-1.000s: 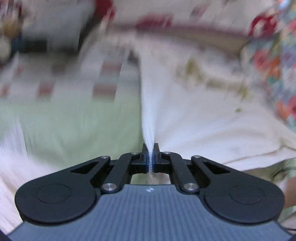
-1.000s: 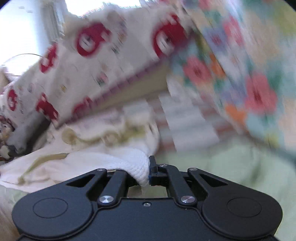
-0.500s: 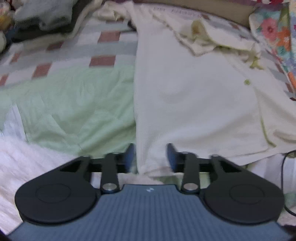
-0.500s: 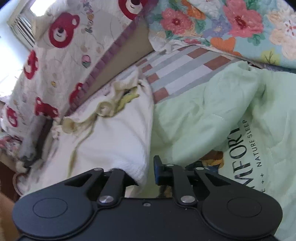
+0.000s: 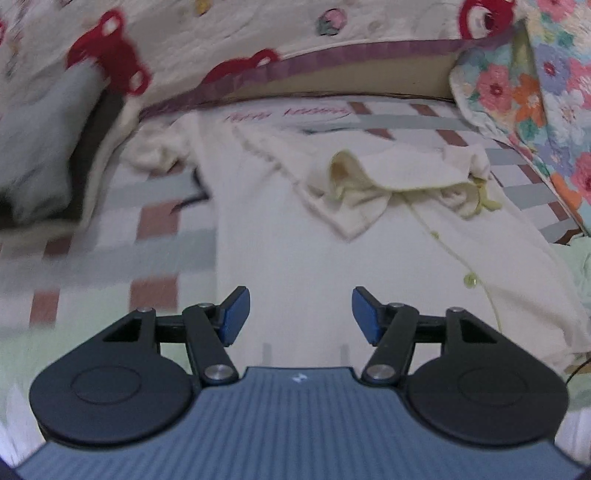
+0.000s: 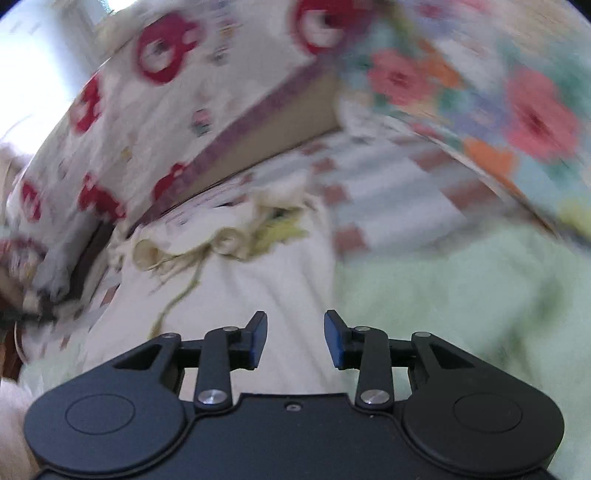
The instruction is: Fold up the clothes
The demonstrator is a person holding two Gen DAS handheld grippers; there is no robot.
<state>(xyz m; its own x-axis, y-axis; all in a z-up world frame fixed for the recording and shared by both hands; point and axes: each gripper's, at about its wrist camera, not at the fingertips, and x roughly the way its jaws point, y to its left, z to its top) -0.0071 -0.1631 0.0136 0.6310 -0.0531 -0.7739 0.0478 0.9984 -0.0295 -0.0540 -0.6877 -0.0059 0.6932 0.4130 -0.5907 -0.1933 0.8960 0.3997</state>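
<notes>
A cream-white garment [image 5: 295, 251] with pale green trim and small green buttons lies spread flat on the bed, its collar and bunched sleeves at the far end. My left gripper [image 5: 299, 314] is open and empty, just above the garment's near hem. My right gripper [image 6: 295, 339] is open and empty over the garment's right edge [image 6: 280, 288], where it meets the green quilt. The right wrist view is blurred by motion.
A pale green quilt [image 6: 443, 295] covers the near bed, with a striped sheet [image 5: 159, 229] under the garment. A bear-print cushion [image 5: 258, 33] stands at the back, a floral quilt [image 5: 535, 96] at the right, a grey pillow [image 5: 40, 147] at the left.
Both grippers were shut on the garment's near edge one second ago. They have opened and let it go, and it now lies flat. Both cameras have tilted up toward the headboard.
</notes>
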